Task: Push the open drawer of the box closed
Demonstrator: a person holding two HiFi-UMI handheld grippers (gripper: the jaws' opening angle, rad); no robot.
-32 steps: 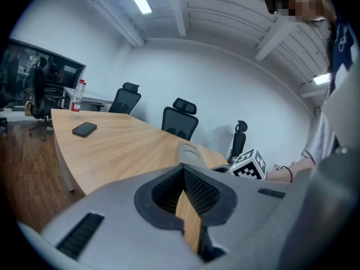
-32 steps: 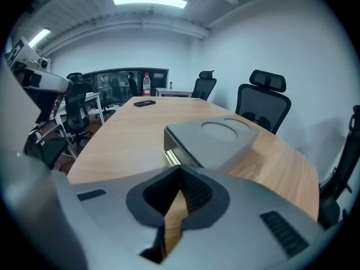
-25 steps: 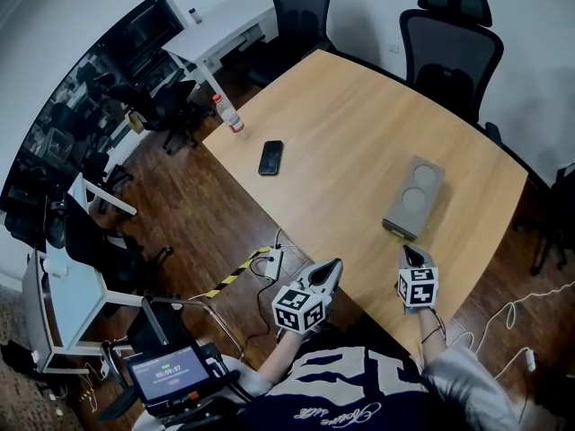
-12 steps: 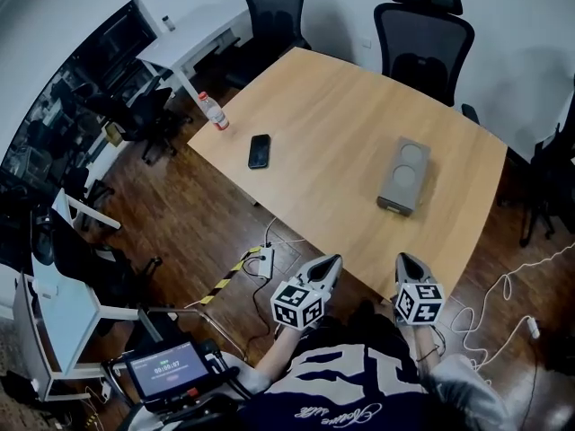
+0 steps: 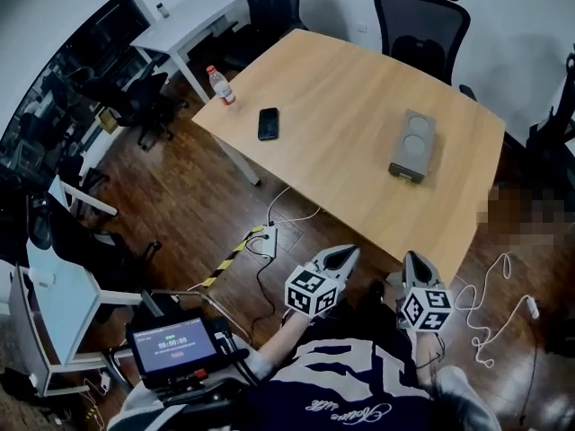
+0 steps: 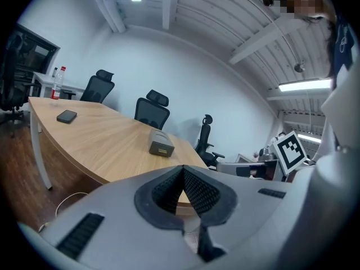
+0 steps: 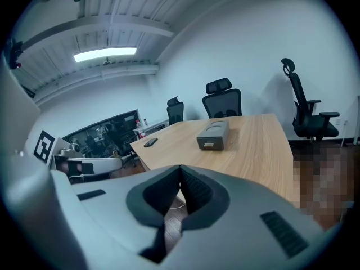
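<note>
A grey box (image 5: 413, 146) with two round dimples on top lies on the right half of the wooden table (image 5: 341, 124). Its drawer front (image 5: 406, 176) faces me; how far the drawer stands out is too small to tell. My left gripper (image 5: 346, 255) and right gripper (image 5: 413, 259) hang over the floor short of the table's near edge, far from the box. Both are shut with nothing in them. The box (image 6: 161, 143) shows beyond the left gripper (image 6: 183, 170) in the left gripper view. It also shows as the box (image 7: 214, 134) above the right gripper (image 7: 180, 170) in the right gripper view.
A black phone (image 5: 268, 123) and a bottle (image 5: 219, 85) lie at the table's left end. Office chairs (image 5: 420, 16) stand behind the table. A power strip (image 5: 267, 239) and cables (image 5: 481, 308) lie on the wood floor. A device with a screen (image 5: 175, 344) is at my lower left.
The table and box now sit farther from me. The right gripper, over the table's near edge a second ago, is now over the floor. Both grippers stay shut.
</note>
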